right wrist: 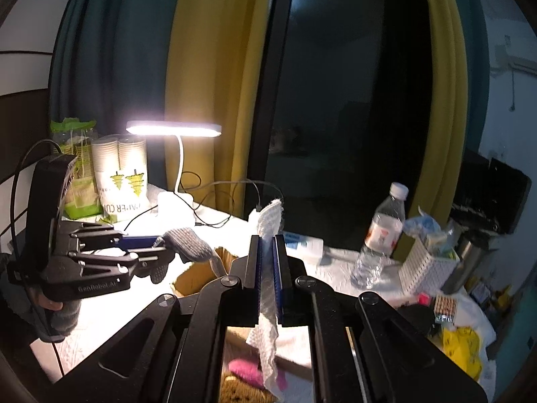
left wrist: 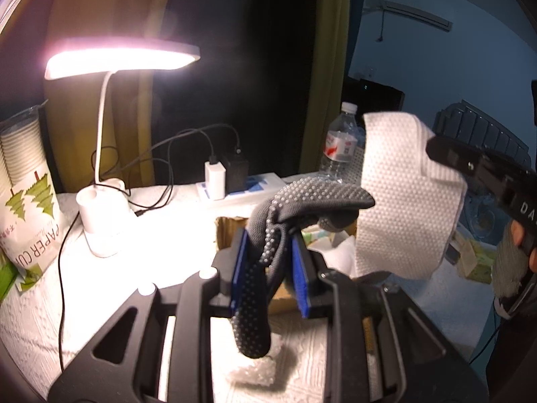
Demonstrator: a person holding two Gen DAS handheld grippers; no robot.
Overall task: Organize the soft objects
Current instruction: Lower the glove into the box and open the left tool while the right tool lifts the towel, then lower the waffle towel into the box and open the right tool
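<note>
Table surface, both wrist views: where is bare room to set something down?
The white textured table cover is bare between the white desk lamp base, the cardboard box and the near edge. The right side is crowded around the clear water bottle and white perforated basket.

A table [right wrist: 100,315] covered in white embossed paper carried everything. At its far left stood a bag of paper cups [right wrist: 125,181], with a green packet [right wrist: 75,181] just left of it. A lit white desk lamp [left wrist: 100,215] stood to the right of the cups, black cables [left wrist: 157,168] trailing behind it to a white power strip [left wrist: 241,189] with chargers plugged in. An open cardboard box [right wrist: 194,275] sat near the middle. Farther right were a clear water bottle [right wrist: 379,235], a white perforated basket [right wrist: 426,268] and a yellow packet [right wrist: 459,346].
</note>
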